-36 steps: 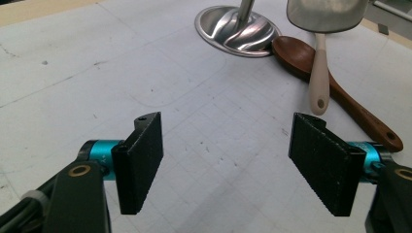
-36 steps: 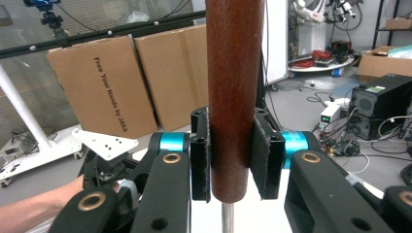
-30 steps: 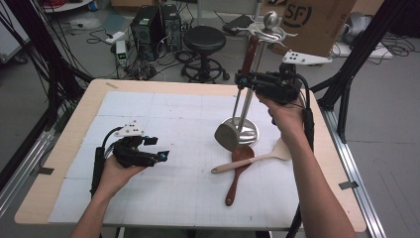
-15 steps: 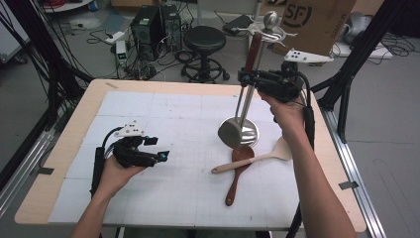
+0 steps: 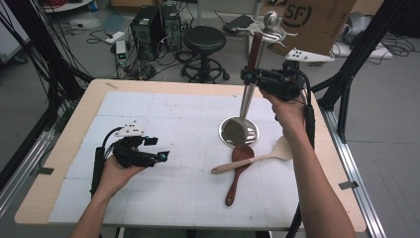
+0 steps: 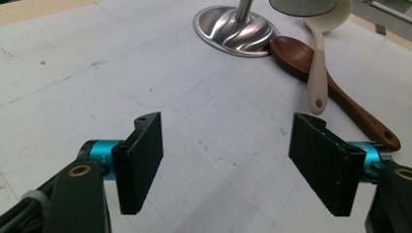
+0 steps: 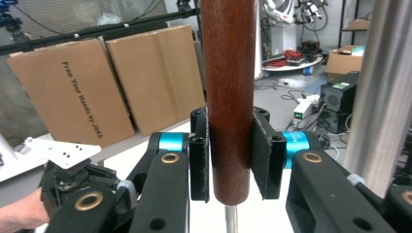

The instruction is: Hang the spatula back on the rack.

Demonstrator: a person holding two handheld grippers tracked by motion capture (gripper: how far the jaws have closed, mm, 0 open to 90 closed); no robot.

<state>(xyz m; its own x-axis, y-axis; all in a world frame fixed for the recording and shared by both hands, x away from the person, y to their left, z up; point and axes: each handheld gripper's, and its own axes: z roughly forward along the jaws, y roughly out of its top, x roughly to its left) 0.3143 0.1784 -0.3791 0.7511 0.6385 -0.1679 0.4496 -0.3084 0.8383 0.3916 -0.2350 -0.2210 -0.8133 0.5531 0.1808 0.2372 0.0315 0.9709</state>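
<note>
**Item 1. Left claw**. Jaws spread, nothing between them. The hand lies low on the surface, wrist flat, claw level and pointing toward the utensils. Idle, well apart from the work.

**Item 2. Stand**. Steel pole on a round rippled base, ball and hooks at the top. It is ahead of the left claw and just beside the right claw. In the right gripper view its pole runs close past the right-hand jaw.

**Item 3. Ladle**. Pinched by the right claw, held upright. The wooden handle sits between the pads, with the steel shaft hanging below and the bowl low over the base.

**Item 4. Two spoons.** One brown, one pale, crossed on the surface below the right claw.

**Item 5. Right claw**. Pressed on the ladle handle. The forearm reaches up from the near edge, wrist raised, claw level and pointing left.

**Risks, as judged:**
- The handle is round and smooth, so a loose pinch could let the ladle twist or slide down onto the base.
- A sideways push against the pole could tip the stand.
- If the lift toward a hook is misjudged, the handle end could knock the hook.
- A dropped ladle would land on the spoons and scatter them.
</note>
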